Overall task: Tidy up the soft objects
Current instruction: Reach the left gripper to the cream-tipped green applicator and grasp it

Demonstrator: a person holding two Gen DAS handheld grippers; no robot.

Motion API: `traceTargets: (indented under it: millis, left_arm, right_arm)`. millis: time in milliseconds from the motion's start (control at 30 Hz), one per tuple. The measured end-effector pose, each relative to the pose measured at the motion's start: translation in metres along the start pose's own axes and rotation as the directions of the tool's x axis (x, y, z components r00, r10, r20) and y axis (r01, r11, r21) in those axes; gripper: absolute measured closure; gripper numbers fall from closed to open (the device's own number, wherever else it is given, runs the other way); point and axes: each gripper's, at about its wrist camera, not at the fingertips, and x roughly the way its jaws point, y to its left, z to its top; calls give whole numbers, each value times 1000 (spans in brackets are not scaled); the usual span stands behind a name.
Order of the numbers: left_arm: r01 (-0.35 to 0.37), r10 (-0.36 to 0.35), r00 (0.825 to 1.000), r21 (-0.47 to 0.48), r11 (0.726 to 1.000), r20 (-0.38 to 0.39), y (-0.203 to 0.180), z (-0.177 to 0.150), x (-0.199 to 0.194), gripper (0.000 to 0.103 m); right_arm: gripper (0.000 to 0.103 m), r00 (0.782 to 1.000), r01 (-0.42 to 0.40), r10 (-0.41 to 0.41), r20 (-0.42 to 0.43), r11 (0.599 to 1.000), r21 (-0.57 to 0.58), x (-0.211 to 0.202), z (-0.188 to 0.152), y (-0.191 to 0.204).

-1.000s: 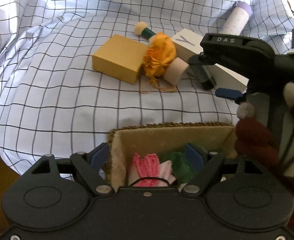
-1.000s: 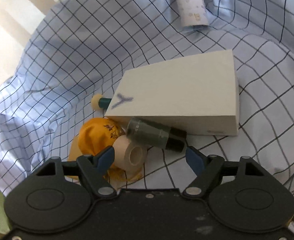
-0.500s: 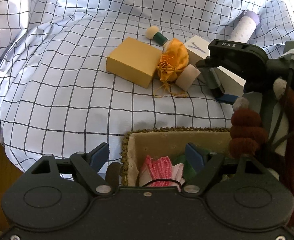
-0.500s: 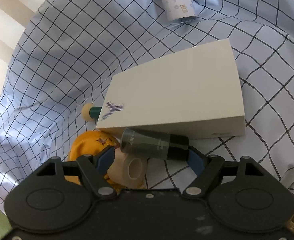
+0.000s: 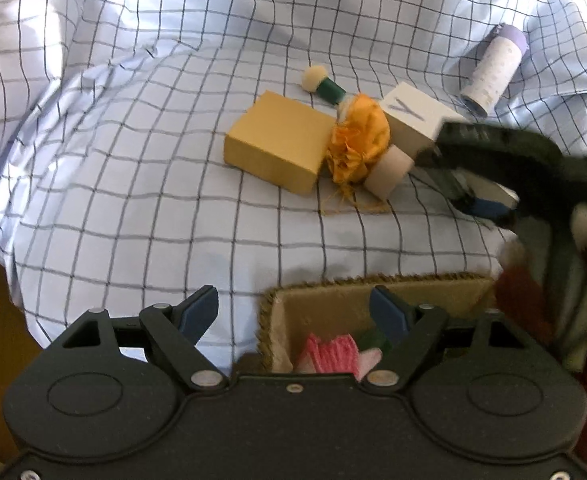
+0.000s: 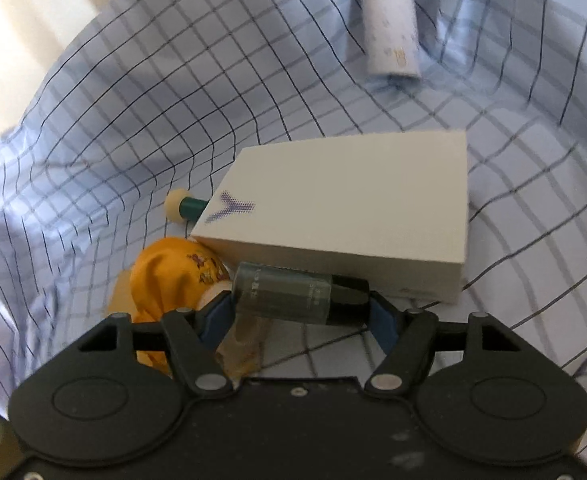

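With the left gripper (image 5: 293,314) being held open over the basket (image 5: 377,286), a dark bottle (image 6: 293,298) beside the white box (image 6: 345,204) is being bracketed by the right gripper (image 6: 297,318), so squeezing and lifting are probably being called for next.

Bright daylight falls on the checked cloth (image 5: 133,160), with soft shadows in its folds. Both views bulge fisheye-style and darken at the corners. The right gripper (image 5: 489,168) is smeared by motion blur; the white tube (image 6: 391,24) looks blurred too
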Motion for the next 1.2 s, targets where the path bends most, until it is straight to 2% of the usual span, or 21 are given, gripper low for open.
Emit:
traceTargets:
  millis: [233,367,500,733,867,933,1133,1200]
  left_arm:
    - [-54,52,997,33,998,49,1,29,3,24]
    - [-92,86,992,70,993,90,-3,51,8,24]
    - [-131,115,984,118,984,136,-9,78,16,23]
    - [-159,119,976,225,961,182,-24,130,52,23]
    - [-133,84,981,292,947,173,-33,155,79,23]
    - [-118,68,985,335,935,158,-39,164,94,23]
    - [-103,63,993,518,849,96,-56,170,138,22]
    - [-84,56,996,533,842,69,-55,171,148,22]
  right_arm:
    - [33,995,88,-74,72,972,-218,-20,-19,3]
    - [33,990,127,-103,97,948,-291,-18,-26,1]
    - [33,993,109,-91,74,947,-301,-13,-29,-4]
    - [33,997,77,-71,31,958,-276,-7,-29,-13]
    - [33,998,67,-64,22,959,-274,-5,-30,-14]
    - [33,998,66,-63,20,958,-278,-5,-30,-14]
    - [33,999,53,-52,8,959,-277,-5,-30,-16]
    - [33,999,45,-48,-2,961,-272,-3,-28,-17]
